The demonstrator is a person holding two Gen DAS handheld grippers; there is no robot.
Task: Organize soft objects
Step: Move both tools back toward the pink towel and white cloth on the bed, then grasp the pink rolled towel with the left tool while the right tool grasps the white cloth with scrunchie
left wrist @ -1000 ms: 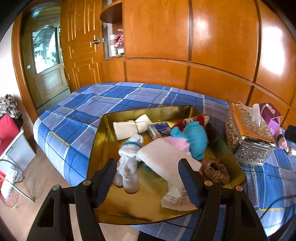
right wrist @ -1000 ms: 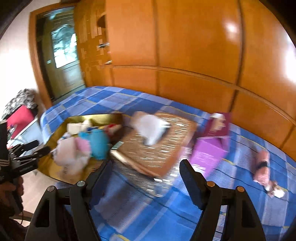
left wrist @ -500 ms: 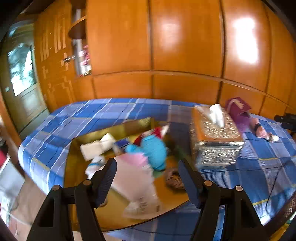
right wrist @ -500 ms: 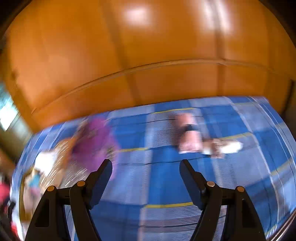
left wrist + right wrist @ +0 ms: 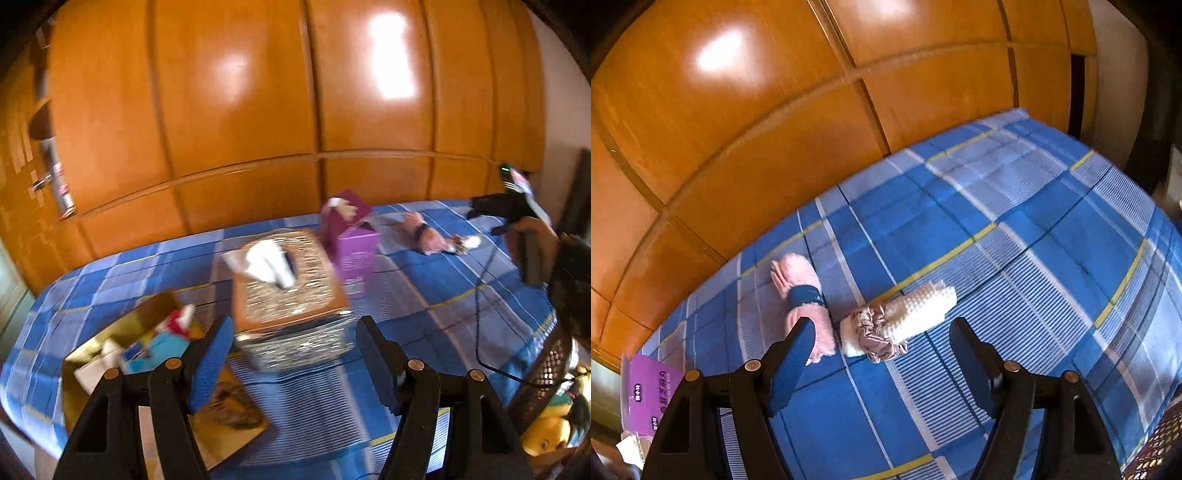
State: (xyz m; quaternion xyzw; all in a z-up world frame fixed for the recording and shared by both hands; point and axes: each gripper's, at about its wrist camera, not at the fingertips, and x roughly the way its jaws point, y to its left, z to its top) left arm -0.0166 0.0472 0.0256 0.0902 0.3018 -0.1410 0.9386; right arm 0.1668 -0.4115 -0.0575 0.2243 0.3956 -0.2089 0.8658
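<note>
A pink rolled towel with a dark blue band (image 5: 803, 299), a white knitted roll (image 5: 916, 310) and a dusty-pink scrunchie (image 5: 877, 332) lie together on the blue plaid bed. My right gripper (image 5: 882, 362) is open and empty just in front of them; it also shows in the left wrist view (image 5: 517, 206). The same pile shows far off in the left wrist view (image 5: 432, 236). My left gripper (image 5: 295, 354) is open and empty above the bed. The gold tray (image 5: 122, 332) at lower left holds a blue plush (image 5: 159, 350), a brown scrunchie (image 5: 236, 406) and other soft things.
An ornate tissue box (image 5: 288, 291) stands in front of my left gripper, with a purple box (image 5: 351, 236) behind it. The purple box also shows at the right wrist view's left edge (image 5: 652, 395). A wooden panelled wall (image 5: 258, 110) backs the bed. A basket and yellow plush (image 5: 546, 435) sit at right.
Both grippers have swung right along the bed. The left view has left the tray for the tissue box. The right view has come onto the pink towel, white roll and scrunchie, now close.
</note>
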